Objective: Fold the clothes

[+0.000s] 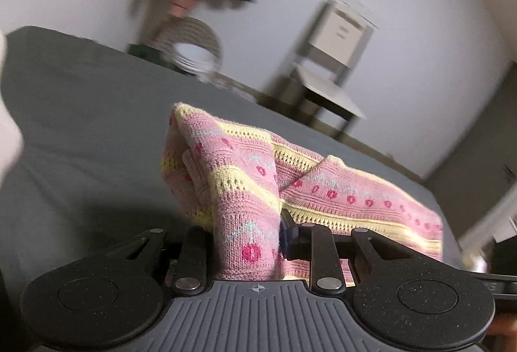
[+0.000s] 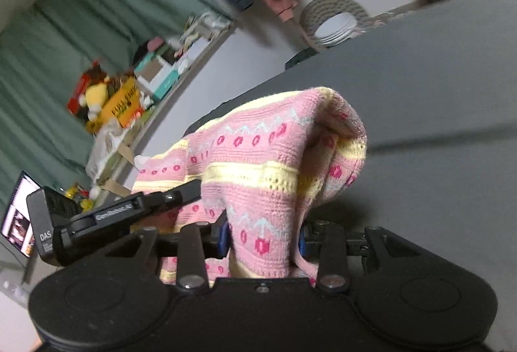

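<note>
Shelf (image 2: 152,87): seen at the far left of the right wrist view, crowded with boxes and a yellow soft toy (image 2: 97,96); a green curtain (image 2: 80,28) hangs behind it.
Laptop (image 2: 17,219): at the left edge of the right wrist view, its screen lit.
Left gripper (image 1: 247,239): pressed together on a fold of the knitted garment, which is bunched between its two fingers; in the right wrist view its black body is seen low at the left, against the garment's left side.
Knitted garment (image 1: 323,187): pink with pale yellow bands and rows of darker pink flowers — pinched at two places and lifted into a peak, with the rest trailing down to the grey surface.
Grey surface (image 1: 84,112): a dark grey sheet, perhaps a bed, spread under the garment; whether it is a bed or a bench cannot be told.
Right gripper (image 2: 263,242): closed on another fold of the garment, the cloth draped over and between its blue-padded fingers.
Background: a round woven basket (image 2: 336,9) holding white plates (image 2: 334,25), blue cloth hanging on the pale wall, and — at the right — a chair (image 1: 329,67).
</note>
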`<state>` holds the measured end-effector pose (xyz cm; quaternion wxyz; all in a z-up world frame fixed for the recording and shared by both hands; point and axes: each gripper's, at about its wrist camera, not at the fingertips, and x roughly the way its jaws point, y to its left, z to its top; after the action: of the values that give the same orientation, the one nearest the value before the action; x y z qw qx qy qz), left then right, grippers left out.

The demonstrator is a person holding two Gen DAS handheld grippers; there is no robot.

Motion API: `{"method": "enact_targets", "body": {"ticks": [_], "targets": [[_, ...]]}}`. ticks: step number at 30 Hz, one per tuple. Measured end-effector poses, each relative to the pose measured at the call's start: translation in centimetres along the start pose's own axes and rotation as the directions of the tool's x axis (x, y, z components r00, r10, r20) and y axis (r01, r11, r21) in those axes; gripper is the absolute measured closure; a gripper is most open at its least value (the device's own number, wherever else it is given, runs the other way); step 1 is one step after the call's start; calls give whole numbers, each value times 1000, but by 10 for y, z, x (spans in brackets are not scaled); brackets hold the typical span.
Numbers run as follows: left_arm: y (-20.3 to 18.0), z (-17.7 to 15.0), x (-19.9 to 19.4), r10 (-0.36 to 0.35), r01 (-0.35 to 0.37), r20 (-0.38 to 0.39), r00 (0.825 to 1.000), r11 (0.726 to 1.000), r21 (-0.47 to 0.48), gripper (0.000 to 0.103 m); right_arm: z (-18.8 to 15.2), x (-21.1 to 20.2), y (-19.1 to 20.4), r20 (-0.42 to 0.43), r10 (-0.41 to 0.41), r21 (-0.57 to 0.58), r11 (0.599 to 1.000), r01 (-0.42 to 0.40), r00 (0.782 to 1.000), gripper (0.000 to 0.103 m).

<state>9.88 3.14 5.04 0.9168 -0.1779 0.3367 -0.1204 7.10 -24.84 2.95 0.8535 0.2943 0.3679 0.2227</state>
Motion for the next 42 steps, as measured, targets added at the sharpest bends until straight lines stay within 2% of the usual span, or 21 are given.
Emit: {"method": "enact_targets", "body": {"ticks": [2,4,8,12,14,16,18,21,24,25,27,29,31,33,35,38,40,42], "targets": [[24,18,15,36,-36,18,999,999,-5,77,17,33,14,-3,-21,-34,999,21,1000,67],[32,32,35,66,-66,40,997,998,15,77,29,62,23,-4,-38,-52,998,38,999,67],[69,47,72,77,-77,52,996,997,-9,77,31,102,12,-12,-43,-9,999,43,999,67],[91,37,110,83,-83,-18,996,997,4,76,23,126,-11,-39,-74,9,997,74,996,67],[102,36,123,79,-80,-53,995,997,-9,65,22,134,-22,-50,-76,29,997,78,996,64],[115,32,118,78,-81,-73,994,996,-47,37,23,137,-29,-54,-68,58,996,71,996,55],[125,32,109,95,-101,-77,993,992,-77,26,21,134,-32,-55,-62,78,995,66,997,53],[133,31,90,189,-192,-46,981,979,-76,25,23,124,-23,-31,-110,49,993,112,993,42],[133,29,65,272,-267,38,962,959,-90,25,16,99,-5,65,-166,0,986,167,984,40],[132,28,56,277,-270,68,958,958,-102,25,14,90,2,98,-184,-15,982,186,978,40],[126,27,39,188,-170,124,974,975,-142,25,8,75,16,159,-196,-58,977,207,968,40],[114,25,31,51,-30,153,987,989,-142,25,-1,67,37,192,-142,-145,974,172,971,40],[103,22,33,-56,72,143,988,992,-108,25,-11,69,55,179,-92,-231,964,133,979,40],[95,17,48,-69,77,102,992,994,-72,25,-18,79,69,142,-60,-295,950,100,988,40],[97,10,67,-45,48,50,998,997,-63,25,-22,94,75,98,-56,-321,943,85,994,40],[115,2,94,4,-6,-21,1000,995,-104,25,-26,115,66,35,-118,-311,942,123,992,41],[126,0,96,2,-6,-28,1000,992,-125,25,-30,117,54,38,-139,-303,942,144,990,46],[130,4,95,12,-17,-36,999,992,-124,25,-33,110,45,54,-125,-292,947,135,991,49]]}}
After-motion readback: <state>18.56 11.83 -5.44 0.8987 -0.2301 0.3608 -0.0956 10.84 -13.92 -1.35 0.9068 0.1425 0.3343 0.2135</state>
